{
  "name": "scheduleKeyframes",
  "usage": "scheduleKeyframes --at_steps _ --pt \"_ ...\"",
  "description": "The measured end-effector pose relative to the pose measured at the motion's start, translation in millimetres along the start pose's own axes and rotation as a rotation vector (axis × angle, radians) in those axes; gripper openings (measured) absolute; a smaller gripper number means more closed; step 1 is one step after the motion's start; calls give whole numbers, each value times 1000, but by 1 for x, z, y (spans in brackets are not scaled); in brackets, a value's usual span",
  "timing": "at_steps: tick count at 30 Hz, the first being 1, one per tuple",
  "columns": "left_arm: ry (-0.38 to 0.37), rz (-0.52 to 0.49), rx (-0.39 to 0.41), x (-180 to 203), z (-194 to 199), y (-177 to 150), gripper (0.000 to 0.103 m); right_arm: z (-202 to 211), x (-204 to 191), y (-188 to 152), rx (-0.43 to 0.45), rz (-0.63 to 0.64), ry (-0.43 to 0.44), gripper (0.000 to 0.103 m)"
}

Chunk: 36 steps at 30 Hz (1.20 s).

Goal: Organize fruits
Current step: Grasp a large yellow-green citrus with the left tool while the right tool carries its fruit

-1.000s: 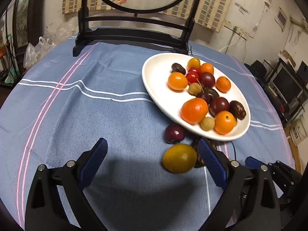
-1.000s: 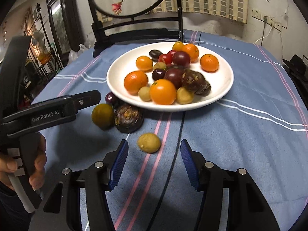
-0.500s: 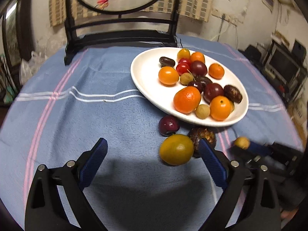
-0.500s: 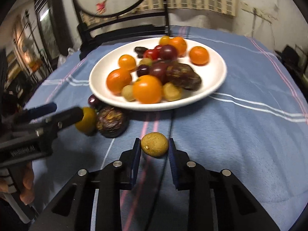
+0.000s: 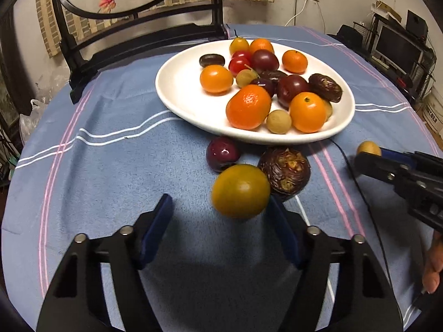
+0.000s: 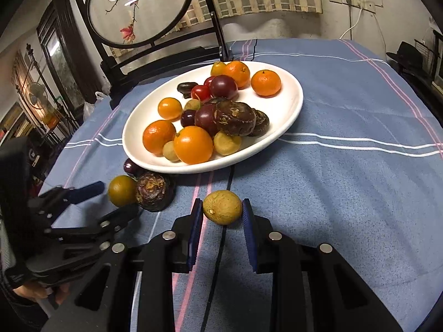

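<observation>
A white plate (image 5: 180,94) (image 6: 288,110) holds several oranges, plums, dates and small tan fruits. On the cloth in front of it lie a purple plum (image 5: 223,153), a dark wrinkled fruit (image 5: 285,170) (image 6: 153,191) and a yellow-green round fruit (image 5: 240,191) (image 6: 121,190). My left gripper (image 5: 221,210) is open, its jaws either side of the yellow-green fruit, apart from it. My right gripper (image 6: 221,215) is shut on a small tan fruit (image 6: 222,210) (image 5: 368,148), held just above the cloth.
A blue striped cloth (image 5: 110,166) covers the round table. A dark wooden stand with a round painted screen (image 6: 133,8) stands at the table's far edge. A black cable (image 6: 218,249) runs across the cloth under my right gripper. Cluttered shelves stand to the right.
My right gripper closed on the small tan fruit and lifted it slightly. My left gripper moved forward to the yellow-green fruit and narrowed its opening.
</observation>
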State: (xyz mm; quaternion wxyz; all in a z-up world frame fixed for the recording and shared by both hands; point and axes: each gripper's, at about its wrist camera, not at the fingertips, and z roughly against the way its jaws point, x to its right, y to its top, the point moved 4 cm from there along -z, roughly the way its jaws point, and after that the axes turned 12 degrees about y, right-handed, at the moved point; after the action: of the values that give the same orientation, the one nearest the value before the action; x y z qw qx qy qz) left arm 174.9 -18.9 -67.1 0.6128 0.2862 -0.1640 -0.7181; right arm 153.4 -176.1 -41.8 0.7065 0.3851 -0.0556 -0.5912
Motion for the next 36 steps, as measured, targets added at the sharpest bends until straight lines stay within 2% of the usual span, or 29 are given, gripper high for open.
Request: scheduleKeyframes --at_steps 4,5,6,7,18,22,23,24,27,31,36 --pt "-24 32 -12 -4 -6 1 68 -1 -7 -2 -5 21 13 29" --pt "-30 39 -13 -5 -7 0 66 -1 -8 -3 -8 23 12 29" --pt "-36 31 -6 -4 -5 0 59 -2 -8 -3 -10 24 10 29" --pt "-52 18 3 -1 -3 0 36 -2 -8 -3 -11 21 8 29" --pt "-105 34 83 -6 30 5 37 4 -7 0 13 20 14 29" --pt "-104 52 80 -9 29 6 37 3 -11 -1 -6 51 5 30" --pt "-101 54 75 -9 28 6 37 1 -12 -2 -21 68 1 36" --pt "-100 54 71 -9 27 6 38 1 -13 -3 -22 87 -15 49" --pt "-98 53 73 -9 27 5 37 4 -17 -4 -12 135 -63 61" --pt "-98 55 73 -9 28 5 37 3 -17 -10 -47 203 -127 62" --pt "-99 61 71 -11 28 5 37 2 -11 -17 -92 225 -169 62"
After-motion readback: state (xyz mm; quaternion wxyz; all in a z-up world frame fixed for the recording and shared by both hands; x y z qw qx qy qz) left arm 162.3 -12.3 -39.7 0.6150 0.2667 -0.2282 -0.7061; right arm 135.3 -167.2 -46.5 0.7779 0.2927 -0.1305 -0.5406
